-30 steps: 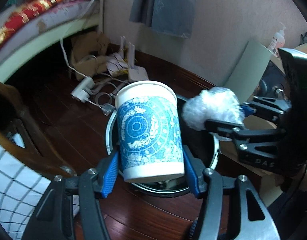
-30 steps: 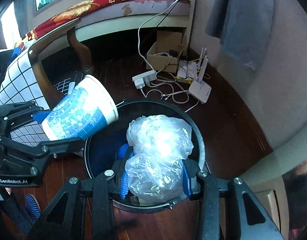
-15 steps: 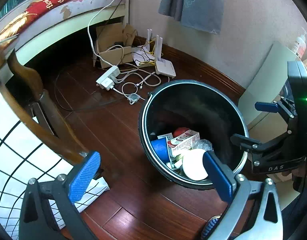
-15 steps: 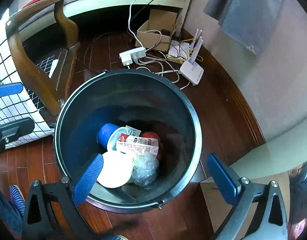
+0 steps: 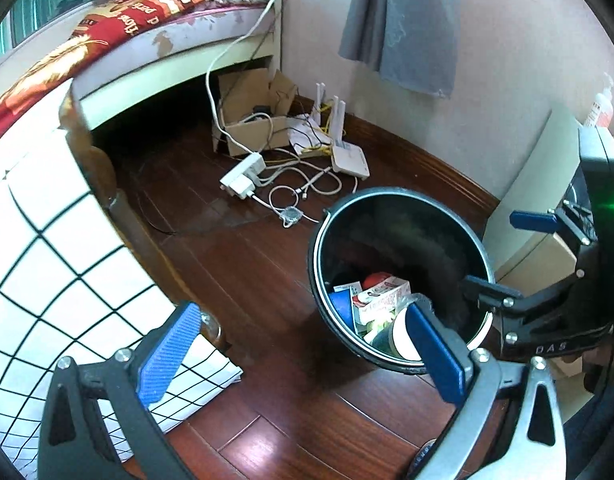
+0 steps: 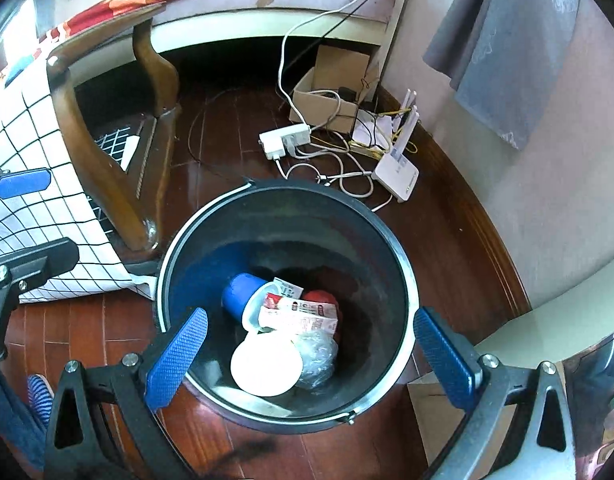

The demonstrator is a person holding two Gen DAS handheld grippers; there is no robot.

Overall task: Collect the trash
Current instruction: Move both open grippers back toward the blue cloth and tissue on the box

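Note:
A black trash bin (image 6: pixel 403 280) stands on the wood floor; it also shows in the left wrist view (image 5: pixel 319 272). Inside lie a white paper cup (image 6: pixel 265 366), a clear plastic bag (image 6: pixel 317 354), a red-and-white carton (image 6: pixel 299 316) and a blue cup (image 6: pixel 241 294). My right gripper (image 6: pixel 311 354) is open and empty above the bin's near rim. My left gripper (image 5: pixel 301 354) is open and empty, to the left of the bin. The right gripper also shows in the left wrist view (image 5: pixel 503 254), open beside the bin.
A chair with a checked cloth (image 6: pixel 39 184) stands left of the bin. A power strip (image 6: pixel 285 140), cables, a white router (image 6: pixel 397 174) and a cardboard box (image 6: pixel 327 100) lie by the wall. A bed (image 5: pixel 155 36) is behind. A grey cloth (image 5: pixel 411 28) hangs on the wall.
Both grippers opened: the blue-patterned paper cup and the plastic bag dropped into the bin. Both grippers have since lifted and pulled back a little.

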